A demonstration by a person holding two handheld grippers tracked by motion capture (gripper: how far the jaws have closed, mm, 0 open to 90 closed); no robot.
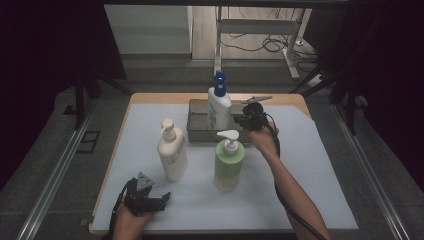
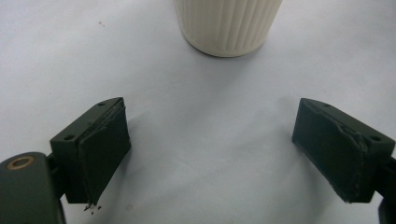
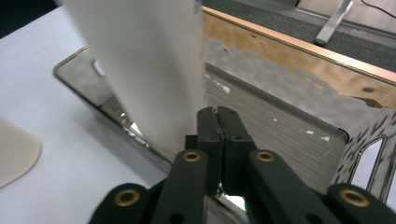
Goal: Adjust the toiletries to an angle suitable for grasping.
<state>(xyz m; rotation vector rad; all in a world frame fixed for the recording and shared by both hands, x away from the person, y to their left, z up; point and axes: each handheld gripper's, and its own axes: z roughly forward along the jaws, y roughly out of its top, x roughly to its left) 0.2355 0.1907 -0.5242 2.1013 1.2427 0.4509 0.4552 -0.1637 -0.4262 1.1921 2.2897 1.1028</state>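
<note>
A white bottle with a blue pump [image 1: 219,107] stands in a metal tray [image 1: 197,131] at the table's far middle. My right gripper [image 1: 239,120] is at that bottle's right side, over the tray. In the right gripper view its jaws [image 3: 218,112] are pressed together with nothing between them, right beside the white bottle [image 3: 144,65], above the tray floor [image 3: 280,121]. My left gripper [image 1: 162,197] rests near the front left edge. Its pads [image 2: 100,149] stand wide open over bare white table, with the ribbed base of a cream bottle [image 2: 229,23] ahead.
A cream pump bottle [image 1: 172,152] and a green pump bottle [image 1: 229,162] stand side by side in front of the tray. A white sheet [image 1: 300,190] covers the wooden table. Dark floor, rails and a desk frame lie beyond the far edge.
</note>
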